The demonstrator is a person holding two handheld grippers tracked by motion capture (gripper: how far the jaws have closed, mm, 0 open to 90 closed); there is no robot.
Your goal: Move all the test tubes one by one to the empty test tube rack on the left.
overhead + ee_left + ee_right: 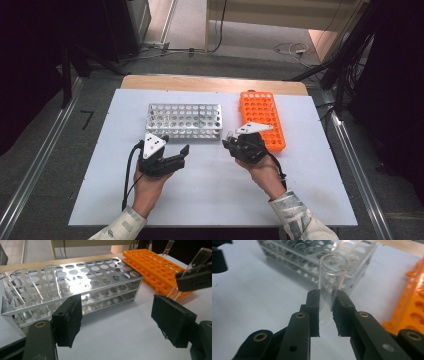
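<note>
Glass test tube (331, 277) sat clamped between the right gripper (325, 312) pads — upright, between the metal rack (185, 120) and orange rack (262, 119). Light, slick, brittle, I judged; best held mid-wall. Left gripper (117, 320) gaped empty.

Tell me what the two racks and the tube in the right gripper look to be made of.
Silver rack: seemingly sheet metal, shiny, mirror-like glare on its perforated plates. Orange rack: probably moulded plastic, uniform opaque colour, duller sheen. Test tube in the right gripper: clear, glass or hard plastic; cannot tell which.
</note>
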